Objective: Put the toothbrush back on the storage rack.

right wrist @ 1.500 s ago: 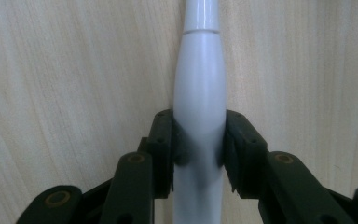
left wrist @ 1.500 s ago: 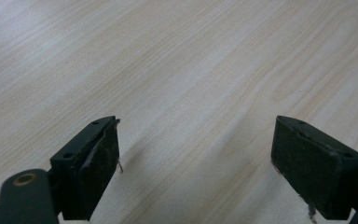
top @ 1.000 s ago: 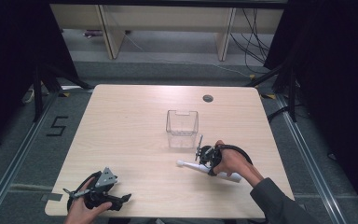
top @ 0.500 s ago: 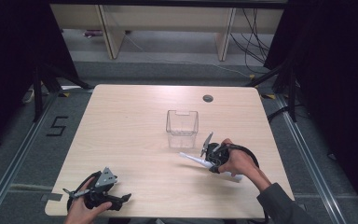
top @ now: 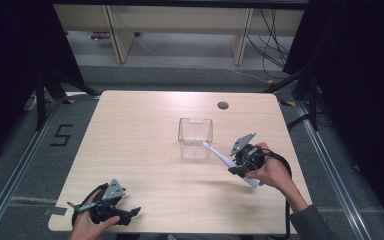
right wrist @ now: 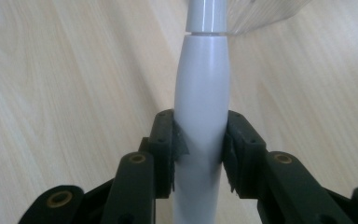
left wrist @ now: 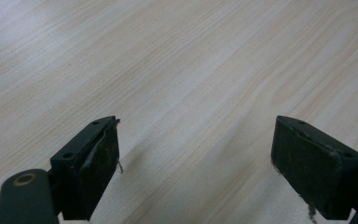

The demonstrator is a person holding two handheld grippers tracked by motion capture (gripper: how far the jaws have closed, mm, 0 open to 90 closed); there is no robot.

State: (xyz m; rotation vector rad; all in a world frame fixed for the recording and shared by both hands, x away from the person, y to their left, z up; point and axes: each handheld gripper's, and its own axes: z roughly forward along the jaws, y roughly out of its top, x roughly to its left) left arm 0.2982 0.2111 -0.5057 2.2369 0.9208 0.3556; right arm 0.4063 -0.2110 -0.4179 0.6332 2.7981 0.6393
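Right claw (top: 239,165) clamped on a white electric toothbrush (top: 220,158), left claw (top: 122,214) spread apart above bare table (top: 145,125).

In the right gripper view the two black jaws press on either side of the toothbrush's (right wrist: 201,93) thick white handle, which runs straight ahead of the claw (right wrist: 200,149) over the light wood. In the high view the toothbrush is lifted off the table and tilted, its thin head end just ahead of the right claw at the near right corner of a clear plastic box (top: 195,136); whether they touch is not clear. The left claw (left wrist: 196,158), held in the person's left hand (top: 87,225) at the near edge of the table well apart from the box, has its jaws wide with nothing between them.
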